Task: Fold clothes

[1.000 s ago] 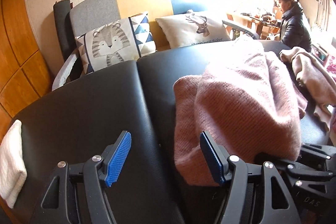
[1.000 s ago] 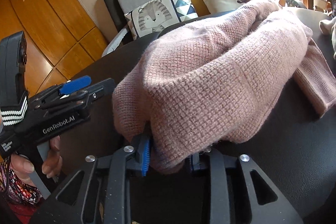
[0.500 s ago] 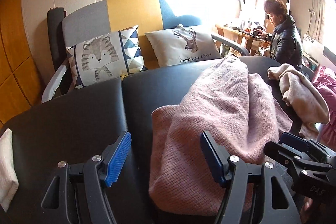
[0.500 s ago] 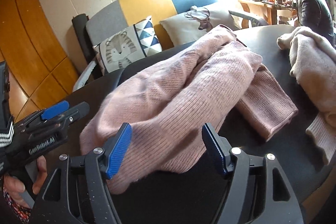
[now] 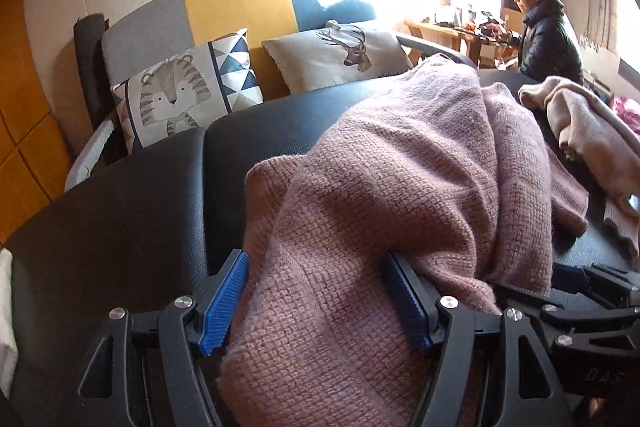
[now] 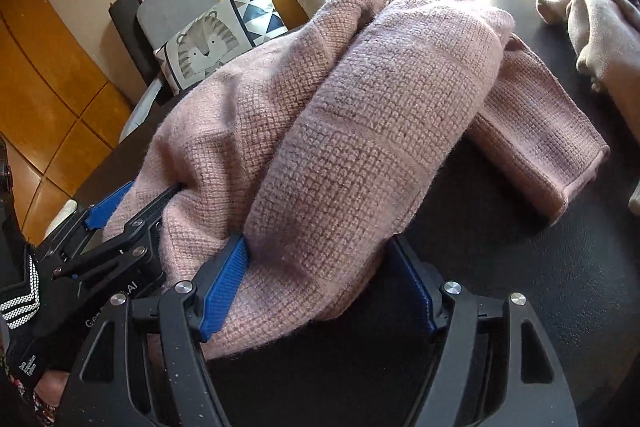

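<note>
Two claws work one pink knit sweater (image 5: 420, 187) on a black padded bench (image 5: 120, 219). Sweater lies bunched in thick folds near the bench's near edge, running back toward the far edge; one ribbed hem end (image 6: 560, 163) lies flat on the bench toward the right side.

Left claw (image 5: 316, 303): jaws spread wide, blue pads (image 5: 224, 307) on both sides of a sweater fold. Fabric fills the gap and brushes the pads, not pinched tight, so it reads as open around the cloth. Right wrist view shows the same left claw (image 6: 120, 211) at the sweater's left side, fingers pushed into the knit, a gloved hand (image 6: 24, 299) on its handle.

Right claw (image 6: 316, 287): jaws wide apart, a rolled fold of sweater sits between them. Left pad touches the knit; right pad stands clear, dark bench visible beside it. Not clamped. Right claw's black frame (image 5: 592, 307) shows at the right edge of the left wrist view, just beside the sweater.

Beige garment (image 5: 588, 131) lies crumpled toward the bench's far right corner, apart from the pink one. White cloth (image 5: 6, 315) at the bench's left edge. Behind the far edge: sofa (image 5: 236, 3) with tiger cushion (image 5: 180, 95) and deer cushion (image 5: 340, 55). Person in dark jacket (image 5: 548, 39) sits at a wooden desk (image 5: 452, 31) by the window.
</note>
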Demonstrator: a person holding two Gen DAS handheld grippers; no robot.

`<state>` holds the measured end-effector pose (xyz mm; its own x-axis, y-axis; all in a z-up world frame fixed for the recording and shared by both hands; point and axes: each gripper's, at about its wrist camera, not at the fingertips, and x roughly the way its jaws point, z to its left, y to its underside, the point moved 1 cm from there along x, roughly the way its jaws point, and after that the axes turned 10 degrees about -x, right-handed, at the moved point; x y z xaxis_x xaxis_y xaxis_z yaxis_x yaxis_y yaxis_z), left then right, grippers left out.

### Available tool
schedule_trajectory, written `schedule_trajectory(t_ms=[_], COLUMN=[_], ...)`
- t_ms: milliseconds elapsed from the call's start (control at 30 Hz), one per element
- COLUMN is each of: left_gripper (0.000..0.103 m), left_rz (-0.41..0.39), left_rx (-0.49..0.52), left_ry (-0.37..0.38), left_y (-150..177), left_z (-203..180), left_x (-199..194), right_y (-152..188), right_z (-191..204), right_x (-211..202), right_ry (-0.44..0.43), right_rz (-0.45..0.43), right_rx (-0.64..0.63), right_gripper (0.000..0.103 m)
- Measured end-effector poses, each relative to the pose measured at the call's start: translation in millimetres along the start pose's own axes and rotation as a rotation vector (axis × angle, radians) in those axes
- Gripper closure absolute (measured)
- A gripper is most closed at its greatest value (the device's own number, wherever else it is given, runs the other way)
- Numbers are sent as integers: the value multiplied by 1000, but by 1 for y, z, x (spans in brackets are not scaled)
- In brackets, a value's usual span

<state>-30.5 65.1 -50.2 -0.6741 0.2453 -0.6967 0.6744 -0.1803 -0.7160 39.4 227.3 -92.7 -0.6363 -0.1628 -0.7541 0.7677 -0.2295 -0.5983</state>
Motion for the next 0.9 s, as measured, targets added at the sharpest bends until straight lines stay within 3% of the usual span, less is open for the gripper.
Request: schedule_trajectory(t_ms=[100, 300, 400, 500, 900], left_gripper=[16, 18, 23, 23, 23], left_rz=[10, 75, 44, 33, 62], left_rx=[-77, -98, -173, -221, -130], left_ry=[-8, 29, 77, 42, 65], left_y=[3, -8, -15, -20, -6], left_z=[11, 17, 26, 38, 29], left_x=[5, 6, -7, -8, 4], right_y=[2, 6, 7, 9, 9], right_z=[3, 13, 13, 12, 14], right_x=[1, 3, 4, 5, 5], right_ry=[11, 39, 41, 38, 37], right_rz=[1, -14, -20, -21, -18], right_rx=[-17, -64, -71, -70, -79], right_gripper=[28, 24, 22, 21, 20])
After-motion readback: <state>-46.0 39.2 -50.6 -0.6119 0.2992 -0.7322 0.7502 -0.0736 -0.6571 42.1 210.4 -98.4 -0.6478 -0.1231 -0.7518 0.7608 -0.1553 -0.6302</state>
